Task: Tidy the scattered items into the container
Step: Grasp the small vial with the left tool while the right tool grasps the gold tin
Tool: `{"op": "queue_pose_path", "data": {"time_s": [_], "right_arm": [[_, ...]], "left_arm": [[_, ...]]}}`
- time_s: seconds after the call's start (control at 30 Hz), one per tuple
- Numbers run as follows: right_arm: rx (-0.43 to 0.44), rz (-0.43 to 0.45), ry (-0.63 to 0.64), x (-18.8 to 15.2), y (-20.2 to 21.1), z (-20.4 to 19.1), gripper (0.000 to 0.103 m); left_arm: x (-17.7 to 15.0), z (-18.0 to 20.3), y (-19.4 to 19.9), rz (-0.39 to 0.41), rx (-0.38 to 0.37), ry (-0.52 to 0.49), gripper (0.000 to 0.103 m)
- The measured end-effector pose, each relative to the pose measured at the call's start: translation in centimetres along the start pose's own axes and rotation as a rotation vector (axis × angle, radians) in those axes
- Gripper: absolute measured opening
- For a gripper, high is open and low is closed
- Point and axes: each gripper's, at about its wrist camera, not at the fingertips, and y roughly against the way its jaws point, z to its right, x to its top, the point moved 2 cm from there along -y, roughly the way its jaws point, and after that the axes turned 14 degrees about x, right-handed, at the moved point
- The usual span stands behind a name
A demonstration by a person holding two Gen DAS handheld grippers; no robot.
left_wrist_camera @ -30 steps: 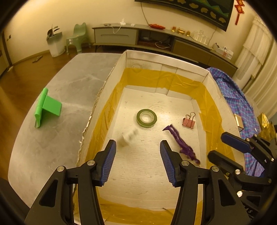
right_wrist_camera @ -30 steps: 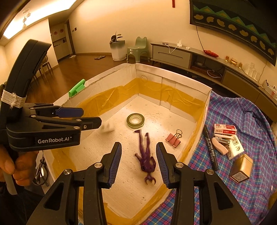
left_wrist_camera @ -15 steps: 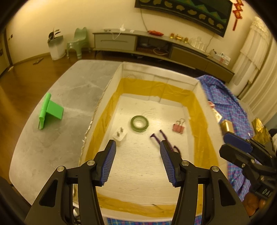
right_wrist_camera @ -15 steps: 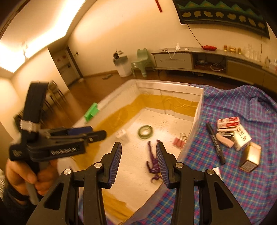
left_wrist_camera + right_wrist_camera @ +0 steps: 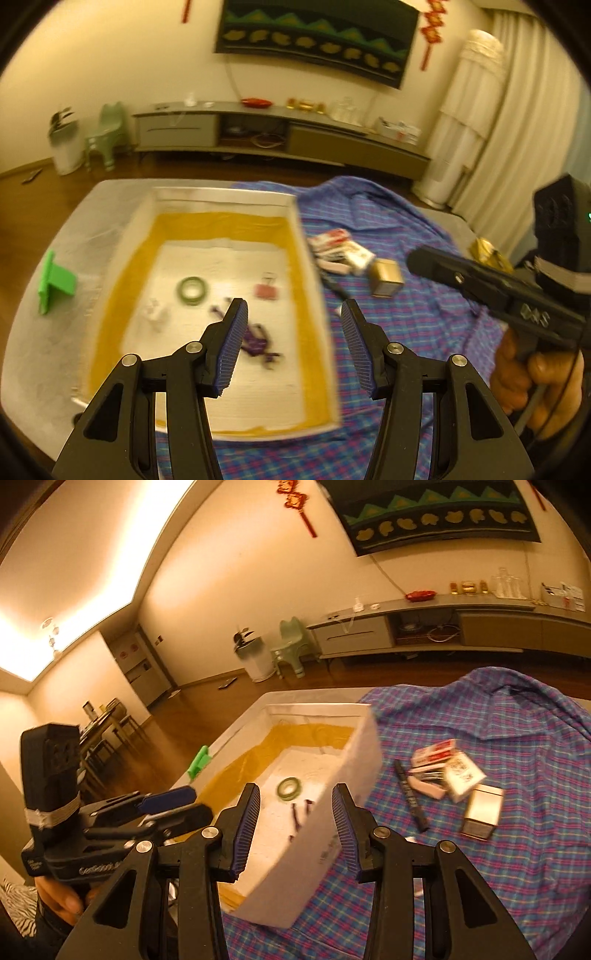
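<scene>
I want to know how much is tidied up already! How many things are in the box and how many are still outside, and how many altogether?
In the box: 4 (tape roll, pink clip, white plug, purple toy)
On the checked cloth: 5 (black marker, red-and-white box, white box, pink eraser, gold tin)
On the bare table: 1 (green stand)
Total: 10

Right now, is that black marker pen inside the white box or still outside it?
Outside. The marker lies on the checked cloth beside the box, near the small cartons; the box wall stands between it and the tape roll inside.

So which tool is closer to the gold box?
Right. The right tool hangs nearer the gold box on the cloth; the left tool hangs over the container's edge, farther off.
</scene>
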Motion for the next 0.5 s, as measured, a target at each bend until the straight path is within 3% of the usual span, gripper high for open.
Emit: {"op": "queue_pose_path", "data": {"time_s": [0.23, 0.5], "right_arm": [[-0.132, 0.005, -0.025, -0.6, 2.9, 4.3, 0.043], [-0.338, -0.057, 0.031, -1.0, 2.4, 8.8, 0.043]], "left_arm": [[-0.7, 6.3, -2.0, -0.083, -0.109, -0.045, 0.056], [-2.2, 11.6, -7.4, -0.202, -0.073, -0.065, 0.056]]}}
